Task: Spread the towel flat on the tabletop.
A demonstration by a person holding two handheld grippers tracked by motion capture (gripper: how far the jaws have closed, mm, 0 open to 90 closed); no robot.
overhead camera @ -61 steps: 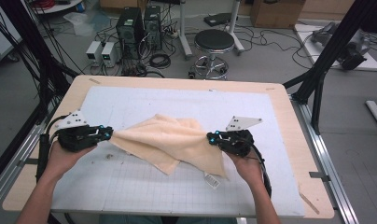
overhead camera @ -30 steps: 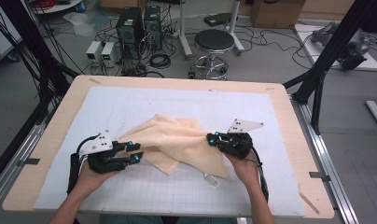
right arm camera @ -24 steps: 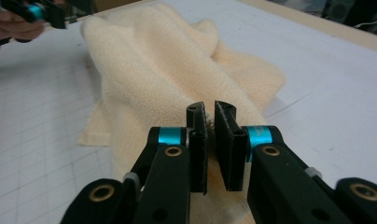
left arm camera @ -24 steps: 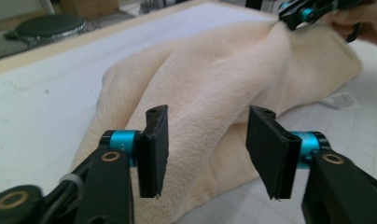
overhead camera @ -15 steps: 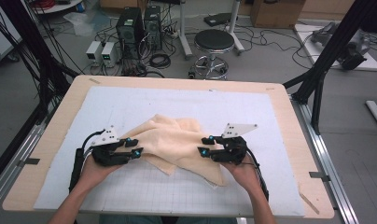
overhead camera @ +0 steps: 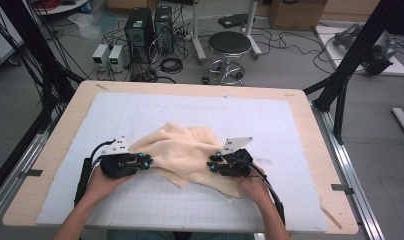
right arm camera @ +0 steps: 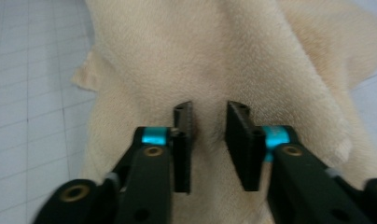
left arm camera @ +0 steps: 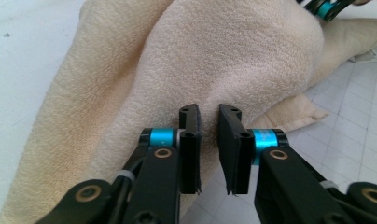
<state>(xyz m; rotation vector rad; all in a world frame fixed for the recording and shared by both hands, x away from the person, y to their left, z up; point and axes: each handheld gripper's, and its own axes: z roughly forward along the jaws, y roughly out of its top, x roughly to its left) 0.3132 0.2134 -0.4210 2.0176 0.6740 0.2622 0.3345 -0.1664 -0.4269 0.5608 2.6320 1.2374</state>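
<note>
A cream terry cloth (overhead camera: pixel 185 145) lies rumpled on the white gridded mat (overhead camera: pixel 190 107). My left gripper (overhead camera: pixel 148 163) is at the cloth's left edge and my right gripper (overhead camera: pixel 210 163) at its right front part, their tips pointing toward each other. In the left gripper view the jaws (left arm camera: pixel 208 116) have just been closing and stand a narrow slit apart with a fold of the cloth (left arm camera: pixel 224 56) pinched between them. In the right gripper view the jaws (right arm camera: pixel 209 114) have also just been closing, with a shadowed ridge of the cloth (right arm camera: pixel 214 46) squeezed between the pads.
The mat covers most of a wooden table (overhead camera: pixel 65 135) with black frame posts at its sides. A round stool (overhead camera: pixel 230 45), computer cases (overhead camera: pixel 140 30) and cables stand on the floor beyond the far edge. A cloth label (overhead camera: pixel 230 197) sticks out near my right hand.
My left gripper came in from the table's left side to the cloth's left edge. My right gripper shifted a little left along the cloth. The cloth is bunched narrower than before.
</note>
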